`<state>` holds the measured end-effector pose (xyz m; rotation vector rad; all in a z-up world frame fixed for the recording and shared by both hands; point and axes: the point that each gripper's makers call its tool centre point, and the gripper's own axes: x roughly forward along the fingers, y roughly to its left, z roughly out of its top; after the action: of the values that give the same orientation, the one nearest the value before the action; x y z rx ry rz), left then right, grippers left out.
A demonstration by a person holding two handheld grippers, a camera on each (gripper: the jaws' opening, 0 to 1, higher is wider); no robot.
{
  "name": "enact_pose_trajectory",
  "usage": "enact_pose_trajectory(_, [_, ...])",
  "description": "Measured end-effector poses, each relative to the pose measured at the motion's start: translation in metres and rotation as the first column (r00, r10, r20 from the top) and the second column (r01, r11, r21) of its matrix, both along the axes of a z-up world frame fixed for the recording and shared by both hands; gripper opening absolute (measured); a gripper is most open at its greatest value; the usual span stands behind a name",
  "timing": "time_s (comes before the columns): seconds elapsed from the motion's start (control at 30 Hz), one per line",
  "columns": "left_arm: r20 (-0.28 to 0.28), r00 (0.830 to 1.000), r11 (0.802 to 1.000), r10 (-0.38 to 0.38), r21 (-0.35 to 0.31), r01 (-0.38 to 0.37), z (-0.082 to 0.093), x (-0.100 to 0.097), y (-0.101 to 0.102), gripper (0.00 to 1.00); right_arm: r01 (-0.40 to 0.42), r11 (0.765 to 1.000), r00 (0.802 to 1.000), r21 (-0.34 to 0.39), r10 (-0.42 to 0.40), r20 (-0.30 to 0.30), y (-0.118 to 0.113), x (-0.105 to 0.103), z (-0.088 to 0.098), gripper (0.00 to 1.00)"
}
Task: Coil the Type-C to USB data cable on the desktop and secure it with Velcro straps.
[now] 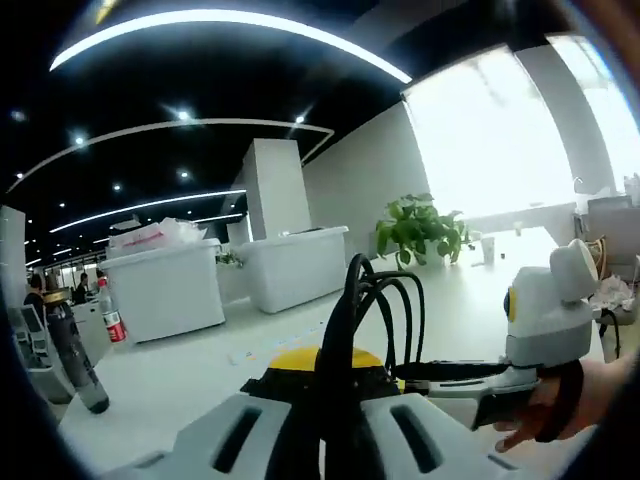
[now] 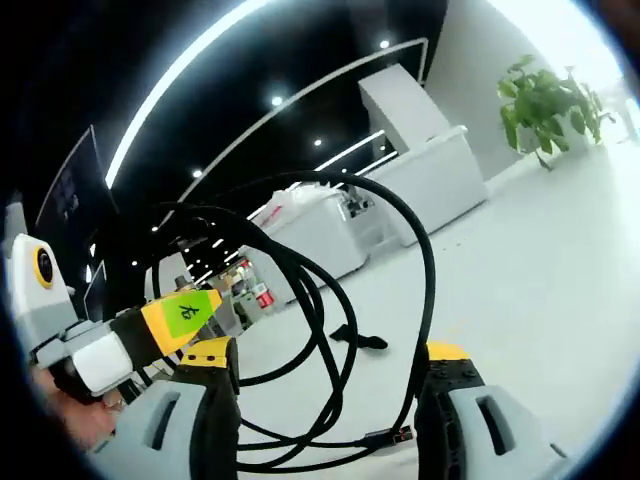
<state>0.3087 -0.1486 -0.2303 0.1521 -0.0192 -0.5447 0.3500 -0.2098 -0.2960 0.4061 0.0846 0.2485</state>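
Careful: your left tool (image 1: 325, 420) pinches the coiled cable (image 2: 330, 330), right tool (image 2: 325, 420) spread around it—loosen and loops spring apart.

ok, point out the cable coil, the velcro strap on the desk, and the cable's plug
cable coil (image 2: 330, 300): right gripper view, on the bunched loops.
velcro strap (image 2: 358, 339): right gripper view, middle of the dark strip.
plug (image 2: 400, 435): right gripper view, metal tip.

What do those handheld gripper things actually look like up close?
Each gripper has pale grey jaws with slotted faces and yellow-and-black parts behind the tips. Seen from the right gripper view, the left gripper carries a green label with a black mark and a white box with a yellow-ringed lens. The right gripper has the same white box. A dark strap crosses the person's hand.
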Motion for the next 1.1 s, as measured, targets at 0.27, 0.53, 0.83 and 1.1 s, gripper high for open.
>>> enact_pose_trajectory(0.27, [-0.019,1.000,1.000,-0.002,0.011,0.002,-0.009,0.005,0.004,0.07,-0.092,0.993,0.994,-0.069,0.096,0.049,0.002,0.004,0.014,0.06])
enact_pose_trajectory(0.53, [-0.046,0.999,0.988,0.020,0.152,-0.013,-0.036,0.018,0.013,0.17,-0.162,0.928,0.973,-0.335,0.208,0.105,0.005,-0.001,0.021,0.03])
enact_pose_trajectory(0.83, [-0.037,0.999,0.986,-0.017,0.162,0.022,-0.033,0.019,0.005,0.08,-0.168,0.894,0.970,-0.416,0.226,0.093,-0.004,0.002,0.021,0.19])
enact_pose_trajectory(1.1, [-0.028,1.000,0.968,-0.006,0.251,0.013,-0.040,0.018,0.005,0.07,0.204,0.597,0.880,-0.776,0.236,0.413,0.002,-0.025,0.067,0.69])
